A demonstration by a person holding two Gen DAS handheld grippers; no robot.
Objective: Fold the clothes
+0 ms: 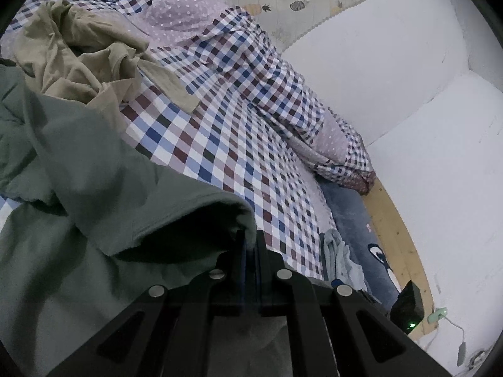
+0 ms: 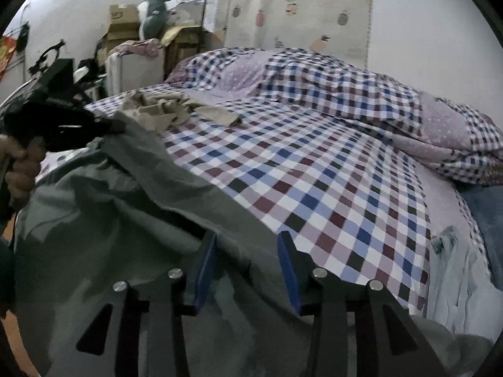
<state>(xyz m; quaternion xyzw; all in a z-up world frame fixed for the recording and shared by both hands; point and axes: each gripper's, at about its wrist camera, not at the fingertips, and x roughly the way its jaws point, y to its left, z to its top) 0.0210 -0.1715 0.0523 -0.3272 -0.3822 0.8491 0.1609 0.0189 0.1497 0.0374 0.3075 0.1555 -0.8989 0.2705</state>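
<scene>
- Two tongs on one grey-green garment, heaped on the checked bedsheet: left gripper pinched on its edge.
- Right gripper gapes astride a fold; sagging cloth may slip away.

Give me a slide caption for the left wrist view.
Left gripper clamped on grey-green garment over checked bedsheet.
</scene>
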